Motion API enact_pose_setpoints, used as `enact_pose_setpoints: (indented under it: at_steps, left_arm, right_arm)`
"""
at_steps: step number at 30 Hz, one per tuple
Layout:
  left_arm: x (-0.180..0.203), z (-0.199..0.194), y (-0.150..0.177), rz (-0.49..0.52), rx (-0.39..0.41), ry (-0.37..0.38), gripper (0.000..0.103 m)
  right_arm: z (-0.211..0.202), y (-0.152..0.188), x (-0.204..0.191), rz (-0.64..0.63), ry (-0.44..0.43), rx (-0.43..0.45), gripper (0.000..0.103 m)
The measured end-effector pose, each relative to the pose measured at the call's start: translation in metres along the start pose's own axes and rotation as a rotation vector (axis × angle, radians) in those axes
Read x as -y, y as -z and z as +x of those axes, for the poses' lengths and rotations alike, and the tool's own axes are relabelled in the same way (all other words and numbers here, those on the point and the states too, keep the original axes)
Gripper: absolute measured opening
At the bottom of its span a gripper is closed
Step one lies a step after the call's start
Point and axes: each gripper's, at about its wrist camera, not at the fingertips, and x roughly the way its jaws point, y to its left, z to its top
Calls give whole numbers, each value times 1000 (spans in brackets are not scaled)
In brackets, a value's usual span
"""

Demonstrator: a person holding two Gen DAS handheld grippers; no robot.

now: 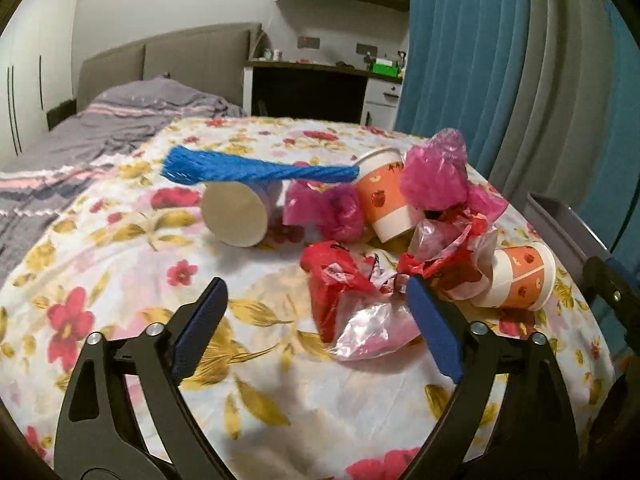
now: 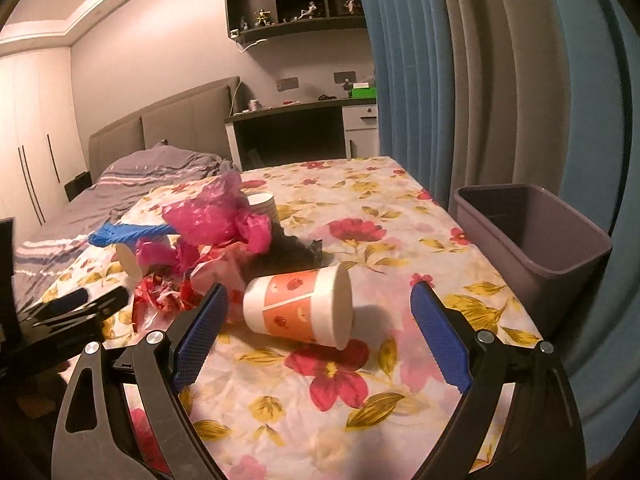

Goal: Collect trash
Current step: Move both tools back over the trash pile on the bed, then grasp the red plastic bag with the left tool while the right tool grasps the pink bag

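Since both are spread wide with nothing in them: left hand-held gripper and right hand-held gripper could easily shove things around.
Trash spot: heaped on the floral-cloth table.
Roll risk: fallen orange-and-white paper cup might roll away.
Snag risk: crumpled red plastic bag may drag neighbours.
Bin: grey plastic tub, off the table's right edge.

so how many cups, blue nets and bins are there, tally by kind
cups: 3
blue net: 1
bin: 1
total: 5
The bags are too tangled to count.
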Motion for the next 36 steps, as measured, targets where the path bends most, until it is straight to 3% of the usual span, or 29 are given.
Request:
enact_pose_setpoints:
  at_steps: [5, 15, 17, 23, 29, 36]
  left_arm:
    - [1, 35, 1, -39, -123, 60, 68]
    - [-4, 47, 1, -97, -180, 177, 43]
    - [-7, 46, 2, -109, -176, 177, 34]
    - [-13, 37, 3, -121, -136, 177, 21]
    - [-19, -1, 0, -110, -40, 162, 20]
    - [-40, -39, -12, -118, 78, 75, 20]
  right_arm:
    - [1, 0, -3, -13, -10, -6, 89]
    - [4, -1, -17, -34, -44, -6, 89]
    - [4, -1, -18, -37, -47, -10, 89]
    - [6, 0, -21, -42, -49, -19, 89]
    - [9, 1, -28, -54, -56, -26, 89]
    - [20, -1, -45, -91, -83, -40, 85]
